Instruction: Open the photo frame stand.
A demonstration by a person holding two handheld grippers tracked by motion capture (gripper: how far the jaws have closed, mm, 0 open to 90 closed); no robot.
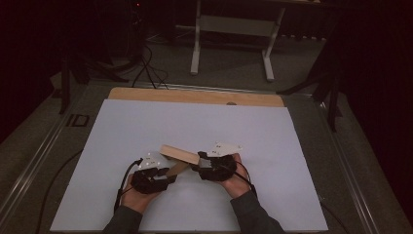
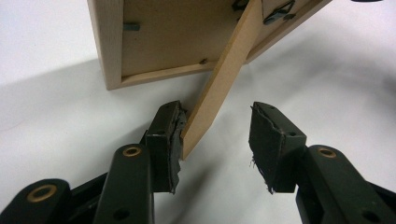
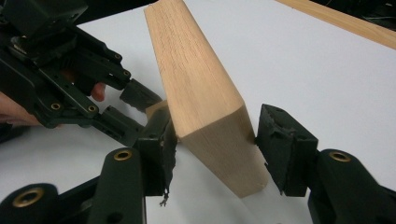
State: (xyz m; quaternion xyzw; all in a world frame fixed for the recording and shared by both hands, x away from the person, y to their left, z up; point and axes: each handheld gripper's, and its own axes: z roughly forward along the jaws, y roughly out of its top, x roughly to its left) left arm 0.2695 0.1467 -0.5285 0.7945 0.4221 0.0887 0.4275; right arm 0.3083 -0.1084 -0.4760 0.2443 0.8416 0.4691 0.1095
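A wooden picture frame [image 1: 179,155] is held tilted just above the white table [image 1: 146,122], near its front-middle, back side seen in the left gripper view. Its corner is clamped btw. the jaws of the right gripper [image 3: 212,144]. The frame's hinged stand strip [image 2: 223,79] is touched by one pad only of the left gripper [image 2: 215,140], jaws set wide apart. Both hands are seen at the bottom of the high view.

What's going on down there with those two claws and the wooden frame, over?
Right gripper jaws clamped on the wooden picture frame, tilted off the table. Left gripper jaws open around the frame's back stand. Nothing blocking.
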